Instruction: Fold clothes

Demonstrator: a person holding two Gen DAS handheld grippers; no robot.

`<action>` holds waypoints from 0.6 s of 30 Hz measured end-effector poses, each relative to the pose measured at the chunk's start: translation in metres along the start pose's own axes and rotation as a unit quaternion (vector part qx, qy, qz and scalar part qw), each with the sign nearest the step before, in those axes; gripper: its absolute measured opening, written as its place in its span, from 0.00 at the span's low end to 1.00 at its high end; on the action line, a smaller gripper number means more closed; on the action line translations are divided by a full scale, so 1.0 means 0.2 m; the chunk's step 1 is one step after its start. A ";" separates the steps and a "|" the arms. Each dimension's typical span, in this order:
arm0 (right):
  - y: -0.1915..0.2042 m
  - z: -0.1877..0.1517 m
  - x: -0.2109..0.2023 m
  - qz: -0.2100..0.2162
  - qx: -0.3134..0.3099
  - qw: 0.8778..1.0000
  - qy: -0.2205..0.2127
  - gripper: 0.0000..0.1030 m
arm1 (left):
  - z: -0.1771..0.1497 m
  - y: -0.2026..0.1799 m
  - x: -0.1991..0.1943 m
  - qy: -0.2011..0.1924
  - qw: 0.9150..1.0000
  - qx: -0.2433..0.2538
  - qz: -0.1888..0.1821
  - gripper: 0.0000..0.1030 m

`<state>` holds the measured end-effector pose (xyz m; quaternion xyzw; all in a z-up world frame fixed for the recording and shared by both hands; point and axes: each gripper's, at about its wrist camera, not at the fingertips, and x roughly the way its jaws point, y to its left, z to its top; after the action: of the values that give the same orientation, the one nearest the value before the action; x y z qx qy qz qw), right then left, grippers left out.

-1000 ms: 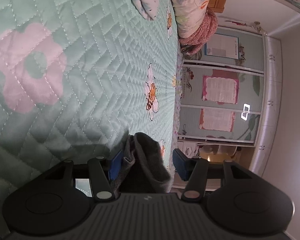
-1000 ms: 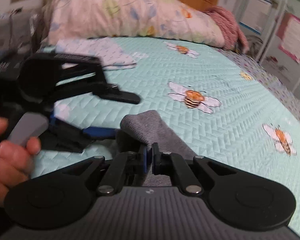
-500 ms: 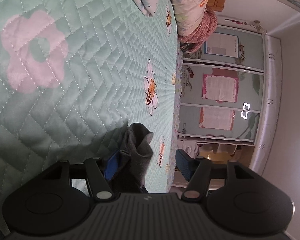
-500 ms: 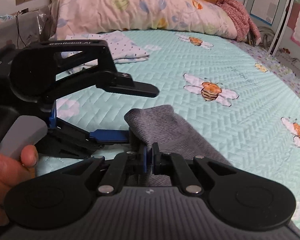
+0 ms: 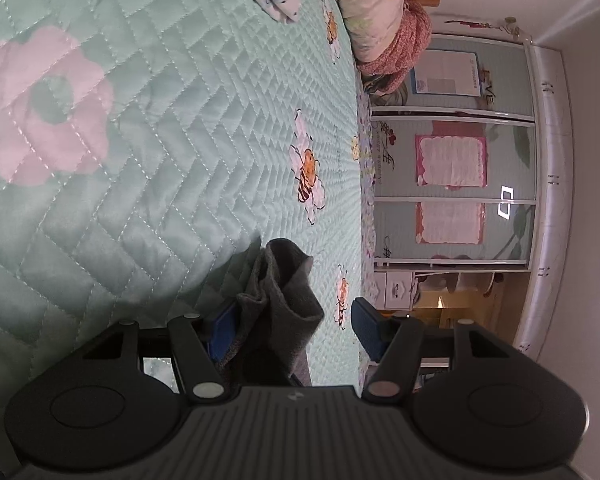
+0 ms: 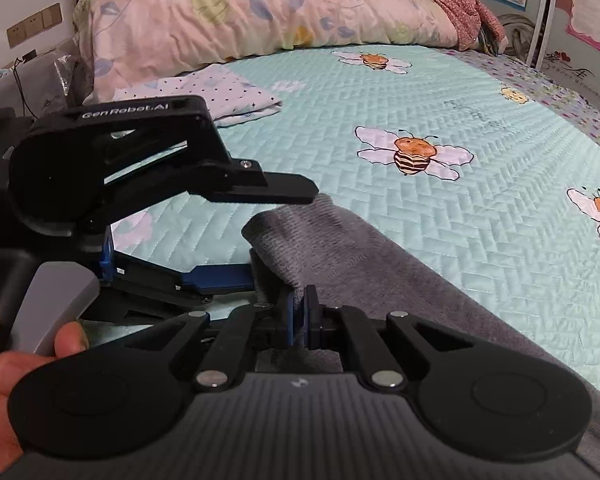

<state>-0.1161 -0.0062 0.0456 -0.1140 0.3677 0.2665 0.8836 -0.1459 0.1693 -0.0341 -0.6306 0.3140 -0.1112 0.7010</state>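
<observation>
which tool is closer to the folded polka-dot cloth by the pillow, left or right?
Left. In the right wrist view the left tool sits between the right tool and the folded polka-dot cloth, up the bed; the right tool is further back, shut on the grey garment.

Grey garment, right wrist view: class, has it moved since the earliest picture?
Yes. The grey garment now spreads further right across the bee quilt.
</observation>
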 end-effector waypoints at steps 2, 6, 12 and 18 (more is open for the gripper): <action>0.00 0.00 0.00 0.000 -0.008 1.000 0.004 0.04 | -0.01 -0.02 0.02 0.002 1.000 0.015 0.009 0.62; -0.04 -0.02 -0.01 0.005 0.020 1.000 -0.007 0.07 | -0.03 -0.07 0.04 0.011 0.997 0.065 0.041 0.58; -0.15 -0.12 -0.15 0.045 0.092 0.994 -0.033 0.26 | -0.01 -0.07 0.09 0.013 0.991 0.083 0.105 0.21; -0.46 -0.40 -0.38 0.037 0.244 0.967 -0.057 0.25 | 0.00 -0.05 0.11 0.011 0.989 0.095 0.112 0.20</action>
<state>-0.1572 -0.1433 0.0442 0.1343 0.3751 0.2069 0.8936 -0.1261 0.1563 -0.0315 -0.5203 0.3788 -0.0685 0.7623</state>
